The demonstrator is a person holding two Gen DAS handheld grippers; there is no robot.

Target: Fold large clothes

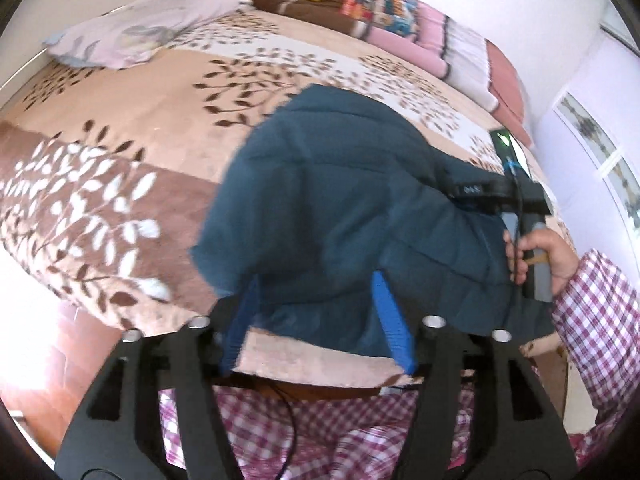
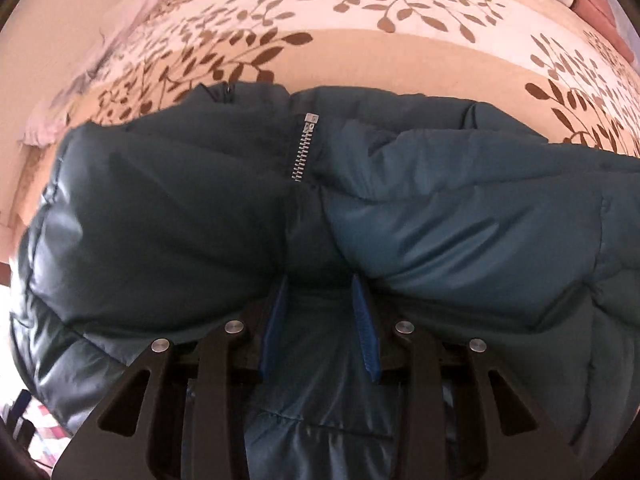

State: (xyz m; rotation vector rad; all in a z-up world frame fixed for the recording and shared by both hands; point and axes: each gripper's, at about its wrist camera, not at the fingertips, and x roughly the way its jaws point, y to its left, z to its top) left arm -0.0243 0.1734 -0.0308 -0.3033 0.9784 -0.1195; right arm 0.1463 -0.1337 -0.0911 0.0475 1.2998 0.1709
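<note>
Jacket: a dark teal quilted puffer jacket (image 2: 168, 208) lies bunched at the near edge of the bed (image 1: 120, 128), in front of the person; its padded panels bulge and crease.
Zipper: a metal zipper (image 2: 302, 148) runs down the middle fold in the right wrist view, its top end exposed.
Handling: judged light for its bulk and very soft — the padding will spring back after each fold, and the glossy shell looks slippery, so thin pinches may slide off.
Where to hold: seams, hem and the zipper edge look firmer than the puffed panels; a thick gathered fold gives the fingers more to bite on.
Right gripper (image 2: 318, 320): its blue fingers (image 2: 366, 328) pinch a gathered fold of the jacket just below the zipper, and fabric fills the gap between them.
Left gripper (image 1: 316, 320): its fingers (image 1: 390, 320) stand spread over the jacket's near edge, with fabric between them but no pad seen pressing on it.
Hand: the person's right hand (image 1: 536, 256) grips the handle of the right gripper at the jacket's right side; a checked sleeve (image 1: 600, 308) follows it.
Bed: covered by a leaf-patterned blanket — beige, cream and brown bands.
Far end: a pale pillow (image 1: 140, 28) and folded blankets (image 1: 400, 12) lie well apart from the jacket.
</note>
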